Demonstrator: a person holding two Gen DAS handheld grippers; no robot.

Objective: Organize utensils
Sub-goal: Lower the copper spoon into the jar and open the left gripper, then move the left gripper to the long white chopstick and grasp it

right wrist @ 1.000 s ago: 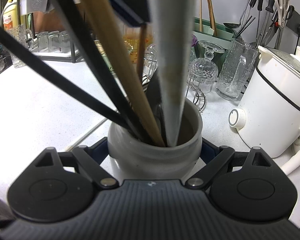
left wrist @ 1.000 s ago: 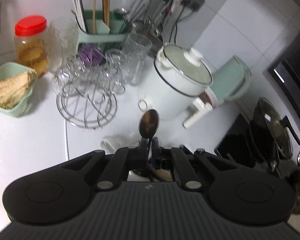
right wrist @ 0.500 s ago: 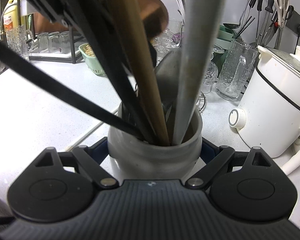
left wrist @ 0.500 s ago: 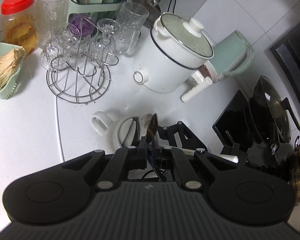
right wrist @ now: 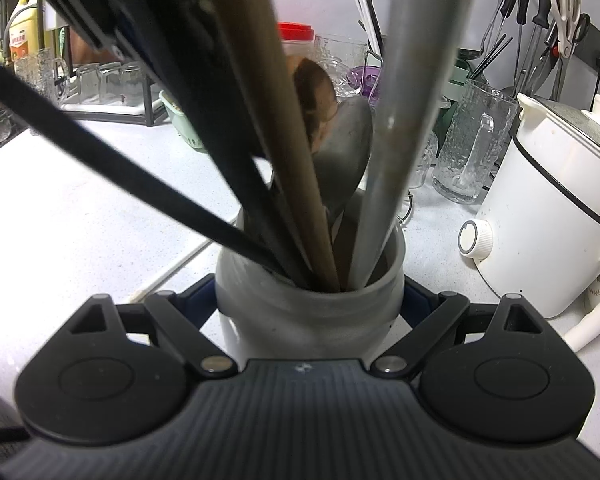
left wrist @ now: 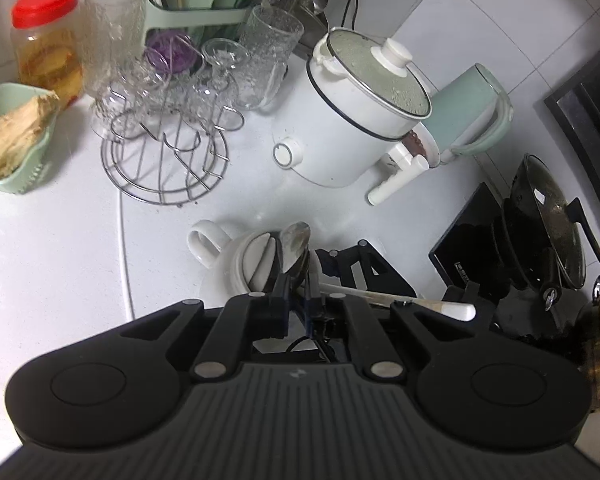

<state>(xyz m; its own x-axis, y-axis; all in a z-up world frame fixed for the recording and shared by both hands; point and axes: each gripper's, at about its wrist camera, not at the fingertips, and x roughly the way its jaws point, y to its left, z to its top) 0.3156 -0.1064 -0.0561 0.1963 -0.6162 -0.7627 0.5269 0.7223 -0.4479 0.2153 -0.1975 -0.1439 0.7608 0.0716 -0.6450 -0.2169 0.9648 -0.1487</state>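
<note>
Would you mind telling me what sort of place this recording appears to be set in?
Most likely a home kitchen counter: a white electric cooking pot stands beside a wire rack of drinking glasses, with a lidded wok at the right and scissors hanging on a wall rail.

Utensil handles point(right wrist: 260, 92) run off the top edge in the right wrist view, blurry up close. Mug point(left wrist: 236, 264) is half hidden behind the left gripper point(left wrist: 298, 304), can't see the spoon point(left wrist: 295, 240) handle below the jaws tbh.
</note>
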